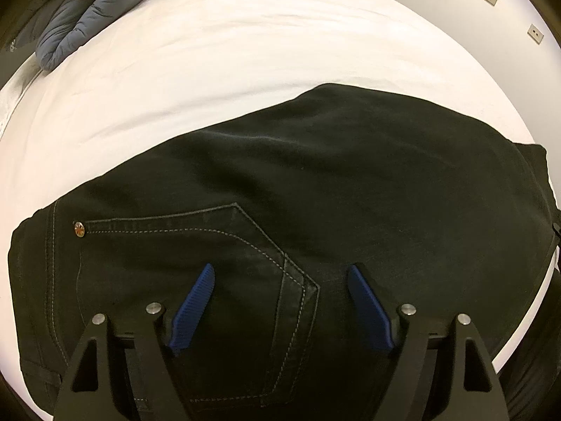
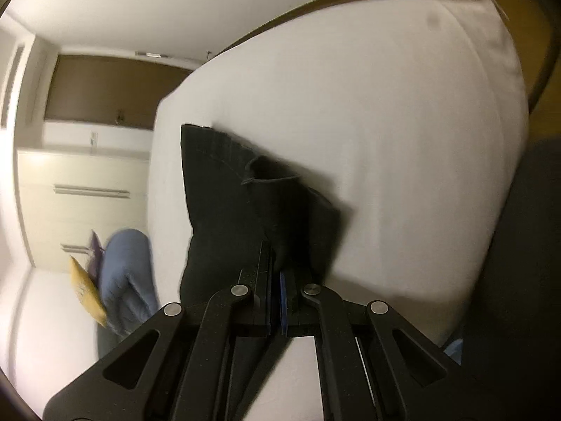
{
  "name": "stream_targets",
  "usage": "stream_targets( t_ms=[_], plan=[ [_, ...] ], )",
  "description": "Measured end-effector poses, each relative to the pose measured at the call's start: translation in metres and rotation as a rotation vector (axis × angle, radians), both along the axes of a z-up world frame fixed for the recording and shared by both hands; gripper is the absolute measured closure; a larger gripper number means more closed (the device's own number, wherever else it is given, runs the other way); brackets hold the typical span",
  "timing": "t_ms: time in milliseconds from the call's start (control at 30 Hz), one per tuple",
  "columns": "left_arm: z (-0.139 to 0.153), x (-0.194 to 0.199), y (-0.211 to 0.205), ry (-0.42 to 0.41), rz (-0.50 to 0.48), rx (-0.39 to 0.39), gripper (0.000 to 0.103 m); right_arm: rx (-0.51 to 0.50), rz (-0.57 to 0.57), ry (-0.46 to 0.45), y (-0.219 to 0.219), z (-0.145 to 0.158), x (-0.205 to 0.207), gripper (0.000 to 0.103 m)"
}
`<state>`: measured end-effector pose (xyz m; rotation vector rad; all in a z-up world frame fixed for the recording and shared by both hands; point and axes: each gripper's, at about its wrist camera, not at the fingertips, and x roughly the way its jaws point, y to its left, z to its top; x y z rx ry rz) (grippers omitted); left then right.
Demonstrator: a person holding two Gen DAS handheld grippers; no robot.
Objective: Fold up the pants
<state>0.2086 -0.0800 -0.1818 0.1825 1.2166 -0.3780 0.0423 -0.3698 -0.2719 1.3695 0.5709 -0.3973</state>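
1. Left gripper [image 1: 280,273] hangs wide open, blue ribbed pads [image 1: 191,310] straddling the stitched back pocket [image 1: 224,263] just ahead.
2. Right gripper [image 2: 276,280] is pinched tight on the black denim pants [image 2: 228,210], fabric bunching forward.
3. Smooth white bed sheet [image 1: 245,45] lies beyond.

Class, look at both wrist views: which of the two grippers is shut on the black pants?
The right gripper: its jaws are pinched together on the black pants. The left gripper hangs open over the back pocket, gripping nothing.
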Motion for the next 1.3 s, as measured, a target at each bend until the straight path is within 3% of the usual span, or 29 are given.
stream_targets(
  t_ms=[267, 333, 433, 500, 567, 667, 800, 833, 933, 1033, 1167, 1300],
  plan=[
    [0.000, 0.003, 0.003, -0.011, 0.005, -0.016, 0.021, 0.004, -0.019, 0.023, -0.006, 0.003, -0.012, 0.100],
    [-0.001, 0.001, 0.005, -0.019, 0.006, -0.019, 0.020, -0.034, -0.034, 0.049, -0.008, 0.014, -0.021, 0.099],
    [-0.002, -0.003, 0.006, -0.025, 0.009, -0.010, 0.019, -0.130, -0.108, 0.170, -0.009, 0.040, -0.053, 0.098],
    [0.001, -0.006, 0.004, -0.027, 0.018, -0.001, 0.019, -0.166, -0.115, 0.134, -0.008, 0.060, -0.059, 0.096],
    [0.006, -0.011, 0.002, -0.035, 0.023, -0.017, 0.018, -0.208, -0.031, 0.093, 0.002, 0.078, -0.040, 0.096],
    [0.012, -0.021, -0.004, -0.052, 0.015, -0.063, 0.018, -0.257, 0.185, 0.005, 0.040, 0.100, 0.013, 0.096],
    [0.004, -0.033, -0.014, -0.049, -0.010, -0.040, 0.018, -0.264, 0.512, -0.060, 0.107, 0.091, 0.083, 0.096],
    [0.001, -0.037, -0.015, -0.051, -0.016, -0.022, 0.018, -0.262, 0.562, -0.032, 0.118, 0.082, 0.094, 0.096],
    [-0.002, -0.049, -0.012, -0.050, -0.034, -0.002, 0.016, -0.239, 0.671, 0.222, 0.145, 0.025, 0.109, 0.096],
    [-0.004, -0.061, -0.006, -0.041, -0.040, 0.008, 0.016, -0.324, 0.687, 0.217, 0.155, 0.018, 0.082, 0.103],
    [-0.006, -0.073, -0.002, -0.041, -0.052, 0.038, 0.015, -0.433, 0.730, 0.253, 0.167, 0.029, 0.054, 0.103],
    [-0.003, -0.083, -0.001, -0.028, -0.042, 0.070, 0.015, -0.480, 0.753, 0.337, 0.177, 0.041, 0.047, 0.103]
  ],
)
